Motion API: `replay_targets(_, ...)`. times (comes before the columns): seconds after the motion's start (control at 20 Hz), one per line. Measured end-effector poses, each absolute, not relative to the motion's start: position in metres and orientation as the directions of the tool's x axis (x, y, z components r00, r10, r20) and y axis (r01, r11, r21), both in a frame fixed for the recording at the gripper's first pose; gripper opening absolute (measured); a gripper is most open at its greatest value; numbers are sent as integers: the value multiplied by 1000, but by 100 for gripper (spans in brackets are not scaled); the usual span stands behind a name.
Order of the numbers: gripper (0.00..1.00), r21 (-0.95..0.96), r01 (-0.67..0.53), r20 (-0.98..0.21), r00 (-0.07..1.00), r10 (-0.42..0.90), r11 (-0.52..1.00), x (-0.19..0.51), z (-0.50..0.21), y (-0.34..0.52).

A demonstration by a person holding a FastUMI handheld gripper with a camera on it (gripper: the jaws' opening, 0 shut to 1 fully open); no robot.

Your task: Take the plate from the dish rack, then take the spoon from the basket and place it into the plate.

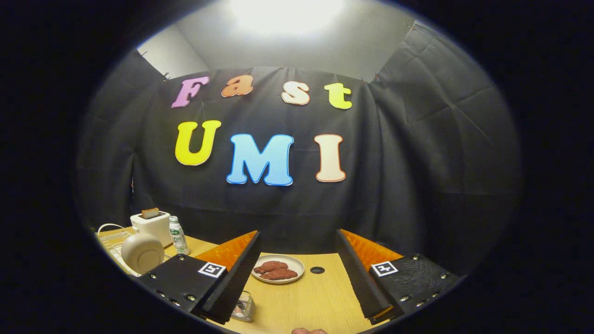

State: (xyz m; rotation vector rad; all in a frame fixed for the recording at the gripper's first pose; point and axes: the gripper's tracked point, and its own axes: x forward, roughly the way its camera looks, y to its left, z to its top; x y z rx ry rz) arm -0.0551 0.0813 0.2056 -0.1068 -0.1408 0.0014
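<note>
A cream round plate (141, 253) stands upright in a white dish rack (110, 242) on the wooden table (306, 301), off to the left of my left finger. My gripper (298, 235) is open above the table, fingers wide apart and holding nothing. Just ahead between the fingers lies a small white plate (278, 268) with brown food pieces on it. A small clear container (244, 307) sits low beside the left finger, partly hidden by it; what it holds is unclear.
A white toaster (151, 226) with a slice in it and a small bottle (177, 235) stand behind the dish rack. A dark round hole (317, 270) is in the tabletop right of the food plate. Black cloth walls close the back and sides.
</note>
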Motion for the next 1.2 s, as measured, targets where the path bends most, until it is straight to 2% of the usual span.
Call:
replay_targets(0.2,98,-34,-9,87,996,12,999,-84,227,125)
replay_targets(0.55,98,-53,-45,20,999,46,998,-90,237,187)
replay_targets(0.9,98,32,-168,-199,965,172,985,-74,204,262)
replay_targets(1.2,98,102,-202,-472,852,226,974,-64,151,316)
